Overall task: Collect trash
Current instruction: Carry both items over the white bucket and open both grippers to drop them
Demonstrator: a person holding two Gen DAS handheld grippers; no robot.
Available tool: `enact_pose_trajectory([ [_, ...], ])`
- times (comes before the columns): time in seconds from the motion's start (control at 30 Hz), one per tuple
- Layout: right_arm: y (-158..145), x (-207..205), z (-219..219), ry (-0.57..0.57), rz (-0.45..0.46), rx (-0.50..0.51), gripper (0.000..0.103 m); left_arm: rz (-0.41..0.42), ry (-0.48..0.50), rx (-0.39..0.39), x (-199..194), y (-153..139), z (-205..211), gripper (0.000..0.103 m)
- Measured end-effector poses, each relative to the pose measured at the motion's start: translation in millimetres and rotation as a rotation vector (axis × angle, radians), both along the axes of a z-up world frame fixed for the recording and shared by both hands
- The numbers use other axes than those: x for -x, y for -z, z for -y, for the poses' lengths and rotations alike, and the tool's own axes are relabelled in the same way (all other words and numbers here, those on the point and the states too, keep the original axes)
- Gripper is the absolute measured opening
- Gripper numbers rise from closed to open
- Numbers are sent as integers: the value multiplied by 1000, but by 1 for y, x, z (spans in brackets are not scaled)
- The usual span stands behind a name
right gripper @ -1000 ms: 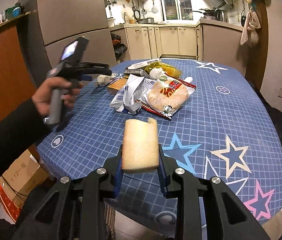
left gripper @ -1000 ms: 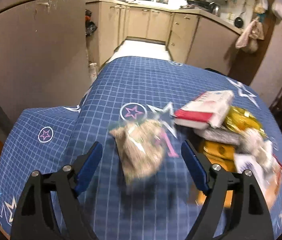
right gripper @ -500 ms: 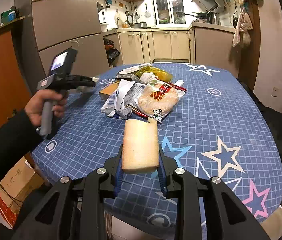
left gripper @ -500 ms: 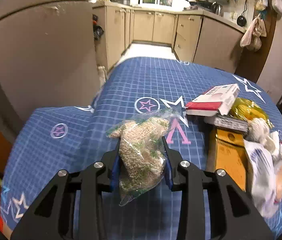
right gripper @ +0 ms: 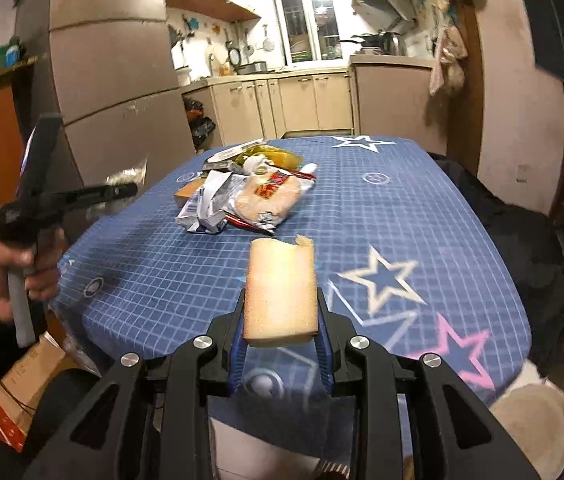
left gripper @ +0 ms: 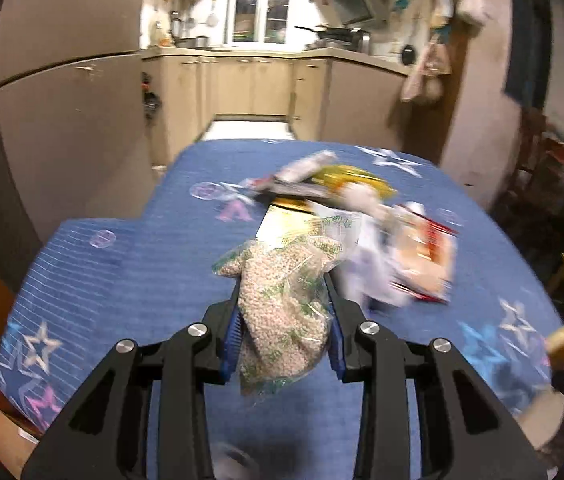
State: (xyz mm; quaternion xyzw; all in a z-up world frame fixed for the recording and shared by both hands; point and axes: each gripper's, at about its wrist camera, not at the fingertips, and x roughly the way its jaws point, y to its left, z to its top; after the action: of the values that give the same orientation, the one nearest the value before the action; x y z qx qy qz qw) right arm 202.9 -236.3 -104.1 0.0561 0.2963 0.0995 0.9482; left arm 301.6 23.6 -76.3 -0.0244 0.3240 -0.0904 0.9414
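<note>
My left gripper (left gripper: 284, 320) is shut on a clear plastic bag of small pale grains (left gripper: 282, 300) and holds it above the blue star-patterned tablecloth (left gripper: 142, 272). My right gripper (right gripper: 280, 320) is shut on a yellow sponge (right gripper: 282, 286) with a bitten-looking corner, held above the near end of the table (right gripper: 402, 220). A pile of wrappers and packets (right gripper: 242, 196) lies at the table's far left; it also shows in the left wrist view (left gripper: 362, 232). The left gripper shows in the right wrist view (right gripper: 122, 190), raised at the table's left edge.
A fridge (right gripper: 114, 80) stands left of the table. Kitchen cabinets (right gripper: 294, 100) are behind. A cardboard box (right gripper: 22, 392) sits on the floor at lower left. A dark chair (right gripper: 502, 208) stands along the right side, a round stool (right gripper: 534, 424) at the near right.
My left gripper closed on the grain bag, lifted it and swung right toward the pile. My right gripper kept its hold on the sponge and pulled back a little.
</note>
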Motion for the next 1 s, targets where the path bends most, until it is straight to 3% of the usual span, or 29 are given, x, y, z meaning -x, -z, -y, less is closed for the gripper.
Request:
enact_pose_trajectory([
  [0.37,-14,62,60,132,52,5,30,1,184,-25,70,9,90,33],
  [1.0,-23,170,183,374,128,-80,30,81,393,-31,115,-2,265,33],
])
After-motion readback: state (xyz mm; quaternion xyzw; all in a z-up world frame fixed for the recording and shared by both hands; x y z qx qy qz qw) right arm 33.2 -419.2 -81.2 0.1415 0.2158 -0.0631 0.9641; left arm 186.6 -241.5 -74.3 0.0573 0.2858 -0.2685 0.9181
